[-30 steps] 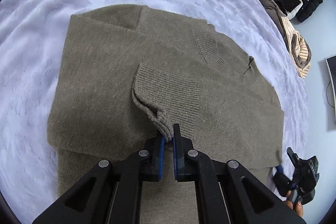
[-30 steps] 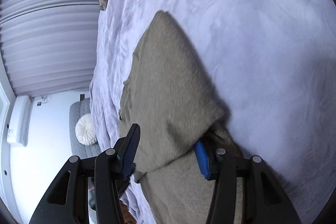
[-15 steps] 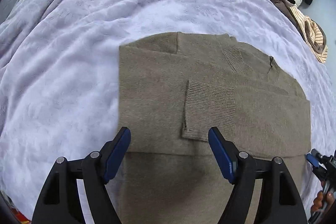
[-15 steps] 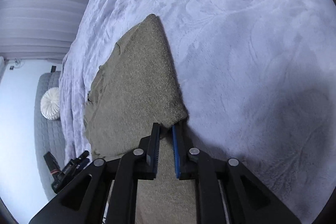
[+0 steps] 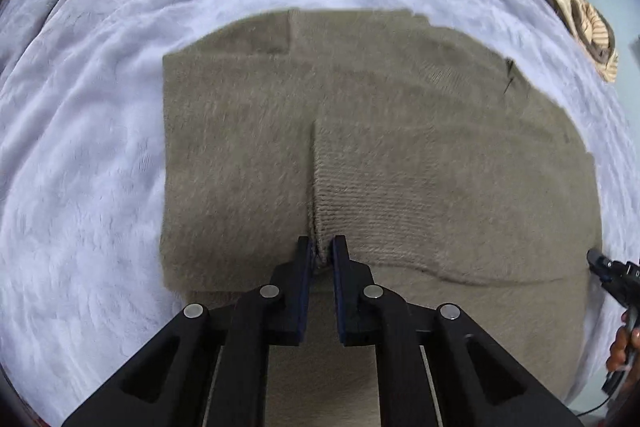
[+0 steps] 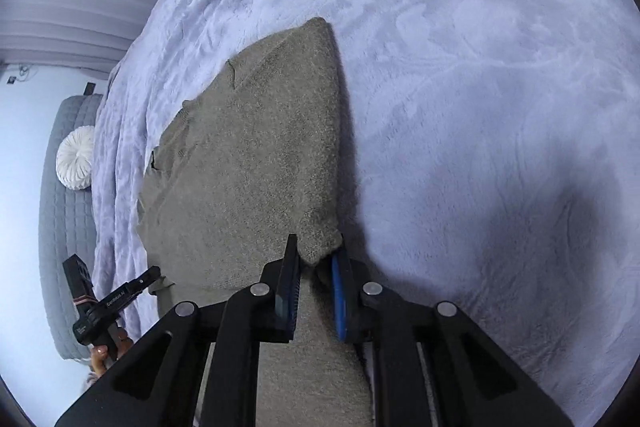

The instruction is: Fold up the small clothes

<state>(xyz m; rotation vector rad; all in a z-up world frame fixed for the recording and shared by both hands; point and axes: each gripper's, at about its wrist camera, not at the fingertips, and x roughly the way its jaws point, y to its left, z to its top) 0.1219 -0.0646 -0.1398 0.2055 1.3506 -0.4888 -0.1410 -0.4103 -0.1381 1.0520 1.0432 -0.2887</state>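
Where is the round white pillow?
The round white pillow shows at the left edge of the right wrist view, on the grey quilted couch beside the lavender blanket.

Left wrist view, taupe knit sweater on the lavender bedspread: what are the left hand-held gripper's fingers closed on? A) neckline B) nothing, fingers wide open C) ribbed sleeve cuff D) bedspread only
C: the left hand-held gripper is pinched on the ribbed sleeve cuff folded across the body of the taupe knit sweater, with knit bunched between its fingertips.
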